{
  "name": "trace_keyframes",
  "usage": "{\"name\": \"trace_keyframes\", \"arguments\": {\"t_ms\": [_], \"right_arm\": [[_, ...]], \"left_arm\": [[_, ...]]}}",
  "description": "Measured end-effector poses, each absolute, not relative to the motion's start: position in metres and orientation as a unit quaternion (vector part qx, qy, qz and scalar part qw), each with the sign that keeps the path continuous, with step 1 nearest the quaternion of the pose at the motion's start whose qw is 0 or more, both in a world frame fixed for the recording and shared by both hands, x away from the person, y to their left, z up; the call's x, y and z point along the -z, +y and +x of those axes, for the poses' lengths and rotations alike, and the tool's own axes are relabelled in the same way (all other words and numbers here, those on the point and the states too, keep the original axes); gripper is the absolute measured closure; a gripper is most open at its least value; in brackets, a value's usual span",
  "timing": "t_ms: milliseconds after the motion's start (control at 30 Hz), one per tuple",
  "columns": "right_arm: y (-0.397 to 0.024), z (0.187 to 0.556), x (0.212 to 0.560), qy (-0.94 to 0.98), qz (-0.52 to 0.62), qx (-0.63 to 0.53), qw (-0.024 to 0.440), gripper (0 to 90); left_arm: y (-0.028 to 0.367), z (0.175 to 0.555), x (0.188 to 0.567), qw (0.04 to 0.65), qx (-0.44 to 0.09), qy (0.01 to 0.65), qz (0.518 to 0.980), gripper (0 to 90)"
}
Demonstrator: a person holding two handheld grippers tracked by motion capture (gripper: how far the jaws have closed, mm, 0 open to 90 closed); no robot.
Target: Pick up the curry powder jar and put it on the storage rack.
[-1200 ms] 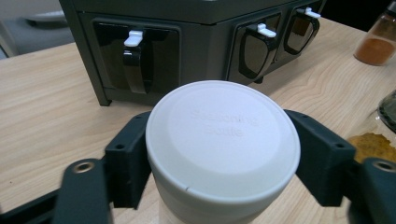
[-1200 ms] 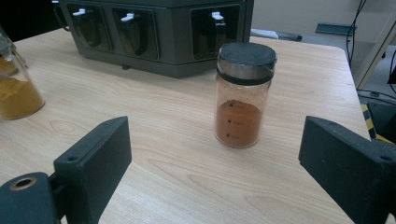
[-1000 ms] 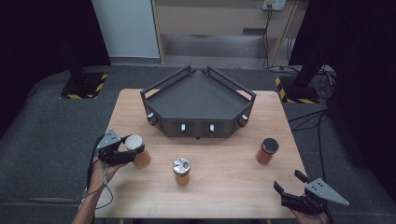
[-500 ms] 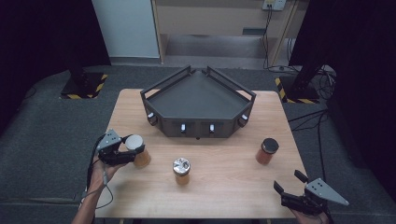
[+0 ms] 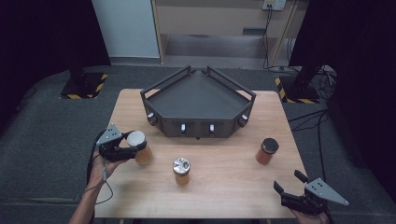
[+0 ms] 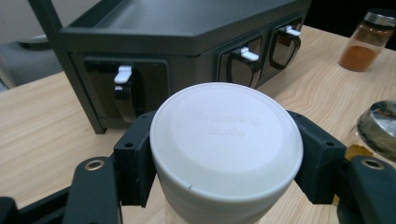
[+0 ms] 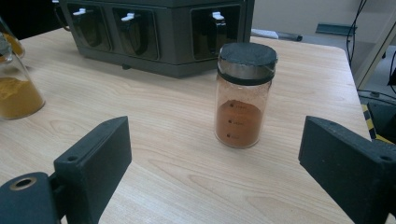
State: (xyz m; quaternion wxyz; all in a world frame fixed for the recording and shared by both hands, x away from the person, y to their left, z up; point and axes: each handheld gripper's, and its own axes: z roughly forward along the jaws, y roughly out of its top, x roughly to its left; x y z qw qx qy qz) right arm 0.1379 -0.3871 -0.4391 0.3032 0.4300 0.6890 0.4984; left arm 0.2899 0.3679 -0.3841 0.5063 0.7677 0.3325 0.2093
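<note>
A white-lidded seasoning bottle (image 5: 138, 145) of orange powder stands near the table's left edge, and my left gripper (image 5: 133, 149) is shut on it; its black jaws press both sides just under the lid (image 6: 226, 135). A silver-lidded jar (image 5: 181, 170) stands at the table's front middle. A black-lidded jar (image 5: 267, 150) of red-brown powder (image 7: 243, 95) stands at the right. My right gripper (image 5: 292, 188) hovers open at the table's front right corner, jaws spread wide and pointing at that jar, well short of it.
A dark angular rack (image 5: 198, 100) with white-tabbed slots (image 6: 123, 74) along its front stands at the back middle of the wooden table (image 5: 224, 186). Bare wood lies between the jars. Grey floor surrounds the table.
</note>
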Motion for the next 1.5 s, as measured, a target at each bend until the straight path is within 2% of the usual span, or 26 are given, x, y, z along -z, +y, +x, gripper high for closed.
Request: {"name": "trace_keyframes", "arguments": {"t_ms": [967, 1500], "right_arm": [[-0.389, 0.138, 0.440, 0.688, 0.429, -0.502, 0.302, 9.5], [-0.389, 0.139, 0.440, 0.687, 0.430, -0.503, 0.300, 9.5]], "left_arm": [[0.341, 0.331, 0.320, 0.512, -0.179, 0.286, 0.790, 32.9], [0.327, 0.354, 0.279, 0.516, -0.184, 0.279, 0.789, 32.9]]}}
